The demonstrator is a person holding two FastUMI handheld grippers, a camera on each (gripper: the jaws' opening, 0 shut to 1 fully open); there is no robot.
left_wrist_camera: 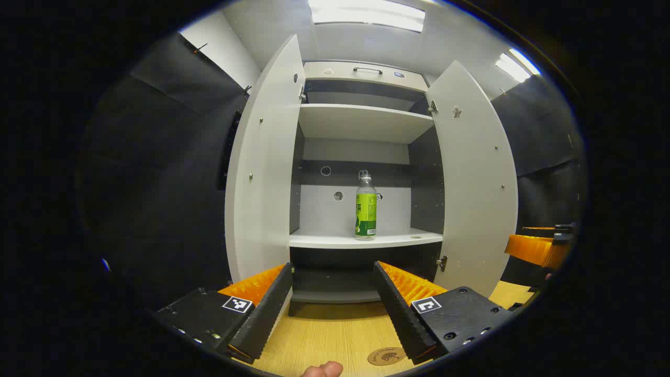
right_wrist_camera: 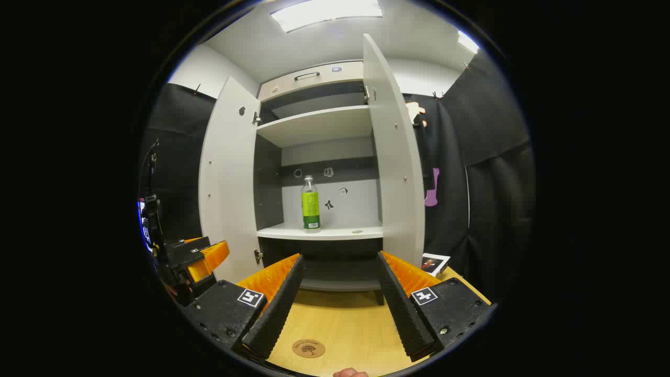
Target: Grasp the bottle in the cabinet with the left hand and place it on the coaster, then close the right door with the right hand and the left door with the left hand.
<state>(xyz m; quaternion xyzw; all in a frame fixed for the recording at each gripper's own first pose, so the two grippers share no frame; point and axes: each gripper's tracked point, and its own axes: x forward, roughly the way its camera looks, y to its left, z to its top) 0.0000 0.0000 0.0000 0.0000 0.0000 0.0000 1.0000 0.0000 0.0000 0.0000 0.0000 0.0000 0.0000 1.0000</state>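
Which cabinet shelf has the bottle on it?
The lower shelf of the open compartment: the bottle stands upright on it. The upper shelf above it is bare on its visible part.

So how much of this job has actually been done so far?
Nothing looks done yet. The bottle stands on the cabinet shelf, both doors hang open, and the coaster on the table is bare. The left gripper is open, facing the bottle; the right gripper is open too. All steps remain.
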